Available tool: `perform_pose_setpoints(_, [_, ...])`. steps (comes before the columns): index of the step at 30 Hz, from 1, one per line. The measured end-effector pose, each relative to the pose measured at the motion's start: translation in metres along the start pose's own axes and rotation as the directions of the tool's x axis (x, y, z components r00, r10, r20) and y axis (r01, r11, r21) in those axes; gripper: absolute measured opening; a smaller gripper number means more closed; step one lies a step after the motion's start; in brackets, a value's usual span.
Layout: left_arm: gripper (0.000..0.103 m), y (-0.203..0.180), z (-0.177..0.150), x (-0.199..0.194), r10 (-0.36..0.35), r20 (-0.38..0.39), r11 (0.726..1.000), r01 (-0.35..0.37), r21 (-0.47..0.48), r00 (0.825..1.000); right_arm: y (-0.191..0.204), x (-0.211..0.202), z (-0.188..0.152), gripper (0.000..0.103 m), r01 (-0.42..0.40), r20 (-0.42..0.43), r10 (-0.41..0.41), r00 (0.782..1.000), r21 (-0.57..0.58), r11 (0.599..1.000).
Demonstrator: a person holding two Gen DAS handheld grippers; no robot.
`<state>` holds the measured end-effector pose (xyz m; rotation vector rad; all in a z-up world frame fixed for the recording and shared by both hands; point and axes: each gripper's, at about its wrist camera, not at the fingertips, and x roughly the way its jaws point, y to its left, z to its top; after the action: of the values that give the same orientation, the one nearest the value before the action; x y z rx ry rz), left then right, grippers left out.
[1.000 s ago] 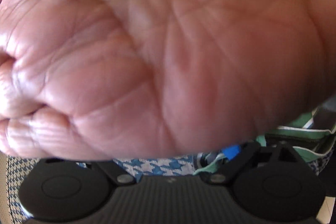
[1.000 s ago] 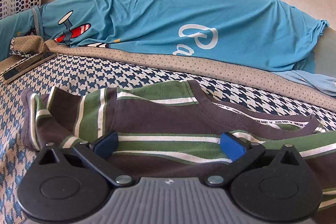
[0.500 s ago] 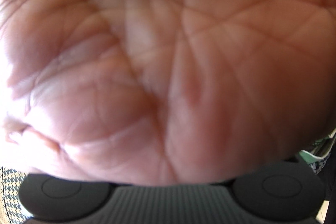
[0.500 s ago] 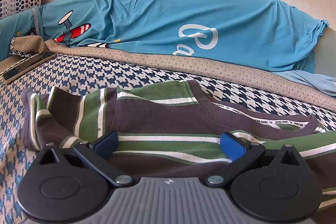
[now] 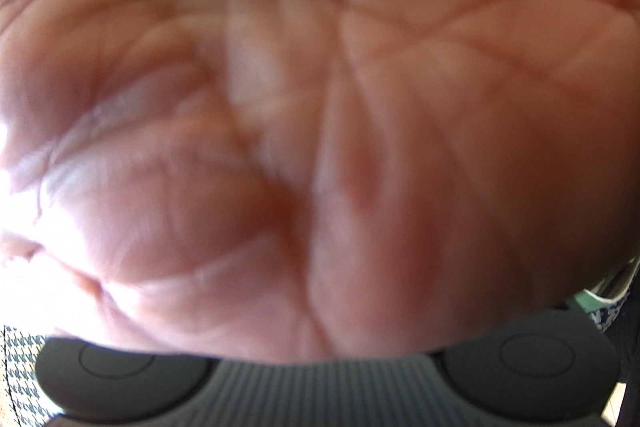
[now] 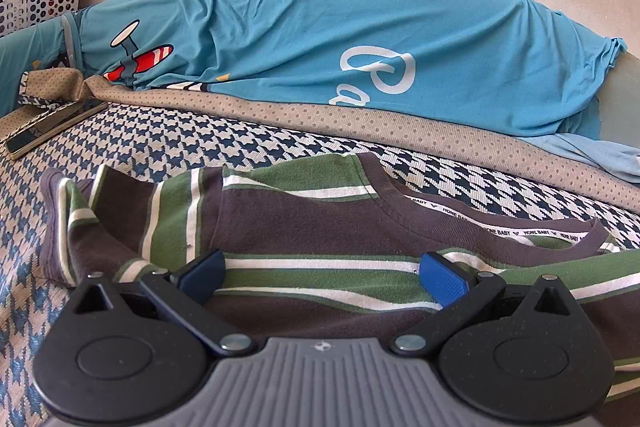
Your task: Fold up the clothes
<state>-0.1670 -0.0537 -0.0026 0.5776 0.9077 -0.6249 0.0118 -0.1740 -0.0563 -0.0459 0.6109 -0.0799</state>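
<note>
Right gripper (image 6: 322, 277) is held low with its blue pads wide apart, nothing pinched, over the striped shirt (image 6: 304, 227) spread across the lower frame on the houndstooth cover (image 6: 200, 141). Left gripper's fingers are hidden by a palm (image 5: 320, 131); their spread cannot be told.

A person's bare open palm (image 5: 320, 131) blocks nearly the whole left wrist view. On the right, the blue-and-white houndstooth bed cover (image 6: 208, 143) lies clear between the striped green-and-brown shirt (image 6: 304, 227) and the draped blue printed cloth (image 6: 360, 39). A flat dark phone (image 6: 52, 127) occupies the far left; a white perforated plastic basket (image 6: 40, 3) closes that corner.
</note>
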Motion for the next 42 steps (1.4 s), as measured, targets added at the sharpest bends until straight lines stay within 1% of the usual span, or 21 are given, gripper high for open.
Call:
perform_pose_setpoints(27, [0.092, 0.015, -0.003, 0.004, -0.008, -0.001, 1.0, 0.008, -0.003, 1.0, 0.0, 0.0, -0.001, 0.103, 0.0, -0.001, 0.0, 1.0, 0.0, 1.0])
perform_pose_setpoints(30, [0.092, 0.022, -0.001, 0.003, -0.016, 0.014, 1.0, 0.016, -0.013, 1.0, 0.0, 0.0, -0.001, 0.103, 0.0, -0.001, 0.0, 1.0, 0.0, 1.0])
perform_pose_setpoints(35, [0.092, 0.048, 0.008, 0.006, -0.01, 0.062, 0.996, 0.015, -0.083, 0.998, 0.001, 0.0, -0.001, 0.103, 0.0, -0.001, 0.0, 1.0, 0.0, 1.0])
perform_pose_setpoints(37, [0.092, 0.066, 0.007, 0.01, 0.02, 0.067, 0.992, -0.012, -0.123, 0.998, 0.001, 0.0, -0.001, 0.103, 0.0, -0.001, 0.0, 1.0, 0.0, 1.0])
perform_pose_setpoints(39, [0.092, 0.077, 0.021, 0.017, -0.005, 0.055, 0.985, 0.014, -0.172, 0.998, 0.001, 0.0, -0.001, 0.103, -0.001, -0.004, 0.001, 1.0, 0.001, 1.0])
perform_pose_setpoints(40, [0.095, 0.082, 0.028, 0.021, -0.02, 0.049, 0.98, 0.029, -0.196, 0.999, 0.0, 0.0, 0.0, 0.103, -0.003, -0.005, 0.003, 1.0, 0.003, 1.0])
perform_pose_setpoints(42, [0.095, 0.092, 0.043, 0.028, -0.05, 0.038, 0.968, 0.058, -0.245, 0.998, 0.0, 0.0, -0.001, 0.103, -0.002, -0.003, 0.002, 1.0, 0.002, 1.0])
